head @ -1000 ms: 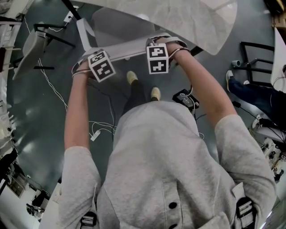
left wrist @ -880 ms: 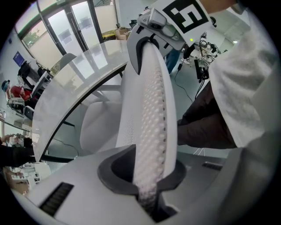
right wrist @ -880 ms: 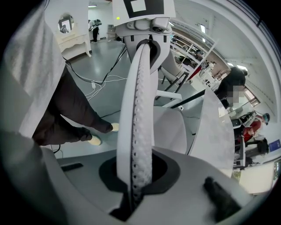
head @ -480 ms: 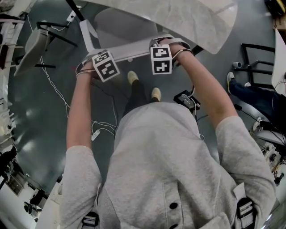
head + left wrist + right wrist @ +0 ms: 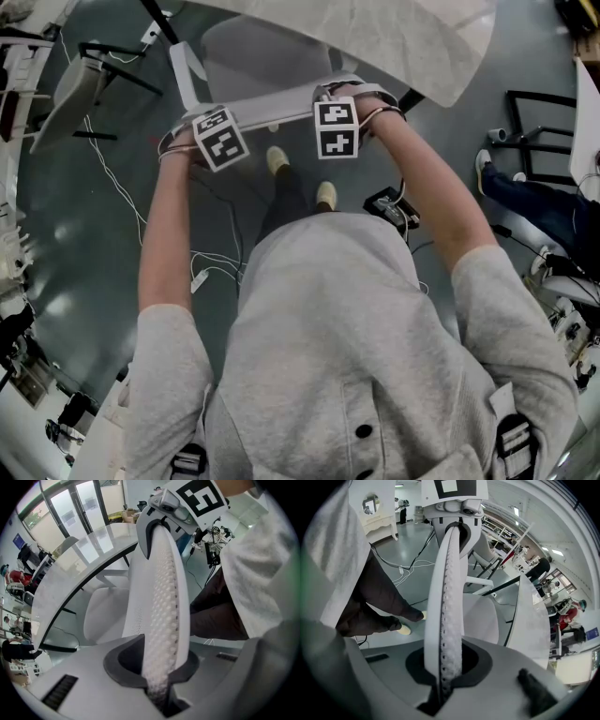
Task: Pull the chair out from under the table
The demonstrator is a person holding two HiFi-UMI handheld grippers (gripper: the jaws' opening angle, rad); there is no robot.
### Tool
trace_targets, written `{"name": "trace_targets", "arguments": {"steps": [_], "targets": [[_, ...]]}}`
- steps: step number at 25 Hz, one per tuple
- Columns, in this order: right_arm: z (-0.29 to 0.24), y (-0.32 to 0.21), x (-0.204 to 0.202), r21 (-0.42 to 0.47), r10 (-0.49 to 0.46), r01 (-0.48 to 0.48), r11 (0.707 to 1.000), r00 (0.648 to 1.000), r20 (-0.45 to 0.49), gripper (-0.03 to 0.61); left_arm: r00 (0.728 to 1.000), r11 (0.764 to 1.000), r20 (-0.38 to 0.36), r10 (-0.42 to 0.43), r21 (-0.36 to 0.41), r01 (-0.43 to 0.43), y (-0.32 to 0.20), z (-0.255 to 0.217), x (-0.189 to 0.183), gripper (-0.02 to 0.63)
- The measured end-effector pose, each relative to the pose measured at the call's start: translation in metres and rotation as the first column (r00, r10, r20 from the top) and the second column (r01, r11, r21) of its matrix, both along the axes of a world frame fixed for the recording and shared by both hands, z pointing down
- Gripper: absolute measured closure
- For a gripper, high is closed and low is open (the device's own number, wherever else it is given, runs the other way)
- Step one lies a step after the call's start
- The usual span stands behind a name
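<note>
The left hand-held gripper (image 5: 157,686) and the right hand-held gripper (image 5: 443,679) are both clamped on the top edge of the back of the white chair (image 5: 267,105). The chair's seat lies partly under the white counter (image 5: 412,42).

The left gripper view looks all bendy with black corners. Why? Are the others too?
Left gripper view: a wide-angle lens curves the table edge and blacks out the corners; right gripper view: same bending, with the chair back looming huge; head view: bent too, with glare patches on the floor.
</note>
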State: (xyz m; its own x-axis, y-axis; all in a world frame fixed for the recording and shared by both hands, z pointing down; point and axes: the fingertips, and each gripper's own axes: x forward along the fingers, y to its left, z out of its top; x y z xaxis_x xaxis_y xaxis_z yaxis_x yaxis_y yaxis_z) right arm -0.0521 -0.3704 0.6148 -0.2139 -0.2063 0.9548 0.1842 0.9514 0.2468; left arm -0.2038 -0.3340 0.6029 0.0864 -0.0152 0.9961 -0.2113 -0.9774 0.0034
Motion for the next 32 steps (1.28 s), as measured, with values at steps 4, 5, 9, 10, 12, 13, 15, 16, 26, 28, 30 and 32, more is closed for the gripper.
{"name": "trace_targets", "arguments": {"steps": [4, 5, 9, 10, 12, 13, 15, 16, 26, 28, 30, 32], "targets": [[0.0, 0.015, 0.006, 0.011, -0.009, 0.009, 1.0, 1.0, 0.005, 0.549, 1.0, 1.0, -0.005, -0.006, -0.004, 0.006, 0.016, 0.001, 0.007, 0.552], [0.0, 0.018, 0.007, 0.012, -0.01, 0.01, 1.0, 1.0, 0.004, 0.551, 1.0, 1.0, -0.005, -0.007, -0.005, 0.007, 0.019, 0.001, 0.008, 0.552], [0.0, 0.032, 0.013, 0.014, -0.014, 0.014, 1.0, 1.0, 0.003, 0.551, 1.0, 1.0, -0.004, -0.011, -0.002, 0.011, 0.034, 0.001, 0.014, 0.552], [0.001, 0.035, 0.014, 0.016, -0.015, 0.015, 1.0, 1.0, 0.004, 0.551, 1.0, 1.0, -0.004, -0.011, -0.001, 0.011, 0.038, 0.002, 0.015, 0.552], [0.0, 0.04, 0.017, 0.016, -0.016, 0.016, 1.0, 1.0, 0.003, 0.551, 1.0, 1.0, -0.003, -0.013, -0.001, 0.013, 0.043, 0.001, 0.018, 0.552], [-0.001, 0.042, 0.018, 0.018, -0.018, 0.018, 1.0, 1.0, 0.004, 0.551, 1.0, 1.0, -0.002, -0.015, 0.001, 0.015, 0.046, 0.0, 0.019, 0.552], [-0.001, 0.047, 0.02, 0.029, -0.021, 0.021, 0.999, 1.0, 0.008, 0.551, 1.0, 1.0, -0.001, -0.015, 0.012, 0.015, 0.05, 0.0, 0.021, 0.552], [0.0, 0.048, 0.021, 0.033, -0.021, 0.021, 0.999, 1.0, 0.008, 0.551, 1.0, 1.0, -0.001, -0.015, 0.017, 0.015, 0.052, 0.001, 0.022, 0.552], [-0.001, 0.075, 0.041, 0.031, -0.034, 0.033, 0.999, 0.999, 0.015, 0.551, 1.0, 1.0, 0.0, -0.029, 0.004, 0.029, 0.08, 0.0, 0.043, 0.552], [-0.001, 0.081, 0.043, 0.031, -0.036, 0.035, 0.999, 0.999, 0.015, 0.551, 1.0, 1.0, 0.001, -0.03, 0.008, 0.03, 0.086, 0.0, 0.046, 0.552], [-0.001, 0.086, 0.044, 0.031, -0.038, 0.037, 0.999, 0.999, 0.015, 0.551, 0.999, 0.999, 0.0, -0.032, 0.011, 0.032, 0.091, 0.0, 0.047, 0.552], [-0.001, 0.088, 0.045, 0.032, -0.04, 0.039, 0.999, 0.999, 0.015, 0.551, 0.999, 0.999, 0.0, -0.034, 0.011, 0.034, 0.093, 0.0, 0.048, 0.552]]}}
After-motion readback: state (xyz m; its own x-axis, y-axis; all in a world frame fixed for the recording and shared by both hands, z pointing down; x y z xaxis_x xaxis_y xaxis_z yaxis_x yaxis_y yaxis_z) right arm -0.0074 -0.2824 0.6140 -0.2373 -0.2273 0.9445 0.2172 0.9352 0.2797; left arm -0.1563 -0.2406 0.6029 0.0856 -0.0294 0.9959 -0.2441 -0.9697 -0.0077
